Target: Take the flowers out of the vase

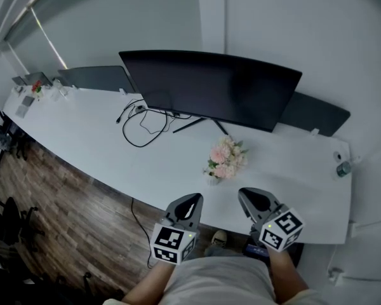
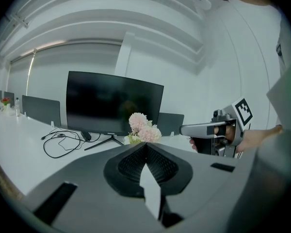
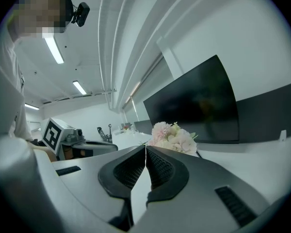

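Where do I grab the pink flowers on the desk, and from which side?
Probably the stems just below the blooms of the flowers, coming from the near side: the heads are soft and wide, and the monitor blocks the far side.

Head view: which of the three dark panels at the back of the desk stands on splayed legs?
The large curved monitor in the middle, behind the flowers. The two lower panels flanking it sit along the rear edge of the desk.
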{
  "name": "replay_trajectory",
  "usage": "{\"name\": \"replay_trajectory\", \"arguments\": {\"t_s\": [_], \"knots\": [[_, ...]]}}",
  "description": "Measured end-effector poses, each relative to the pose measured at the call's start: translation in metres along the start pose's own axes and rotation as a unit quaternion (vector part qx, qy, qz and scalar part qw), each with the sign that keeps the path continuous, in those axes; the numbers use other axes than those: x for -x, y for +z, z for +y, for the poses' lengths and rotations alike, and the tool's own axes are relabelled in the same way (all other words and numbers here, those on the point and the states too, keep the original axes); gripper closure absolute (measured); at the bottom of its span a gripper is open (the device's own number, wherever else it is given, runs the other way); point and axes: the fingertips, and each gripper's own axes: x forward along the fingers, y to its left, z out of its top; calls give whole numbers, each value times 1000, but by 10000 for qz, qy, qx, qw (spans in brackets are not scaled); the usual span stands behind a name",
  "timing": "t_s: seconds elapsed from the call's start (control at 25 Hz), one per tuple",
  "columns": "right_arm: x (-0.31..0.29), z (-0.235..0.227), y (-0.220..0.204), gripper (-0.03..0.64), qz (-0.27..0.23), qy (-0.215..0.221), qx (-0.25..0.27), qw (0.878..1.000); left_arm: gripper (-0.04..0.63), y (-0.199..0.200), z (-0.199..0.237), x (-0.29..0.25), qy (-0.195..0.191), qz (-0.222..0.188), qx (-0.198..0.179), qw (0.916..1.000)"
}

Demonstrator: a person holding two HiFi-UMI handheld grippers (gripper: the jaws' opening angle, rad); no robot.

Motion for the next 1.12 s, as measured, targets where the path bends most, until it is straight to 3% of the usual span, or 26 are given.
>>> {"name": "replay_trajectory", "arguments": {"t_s": [0.24,0.44,0.92,1.12], "knots": [[-7,-8,-9,584,88,110,-109,9998,592,1,-4,-9,-9,129,-18,9999],[-19,-5,-17,584,189,110,-175,9996,592,0,1,-11,-139,-27,-91,9999],[-33,-9,-25,584,358,-242,-258,9987,592,-17,20,-25,-463,387,-44,9982],[-44,-12,-34,584,501,-350,-287,9977,592,-19,27,-35,-584,364,-79,9976]]}}
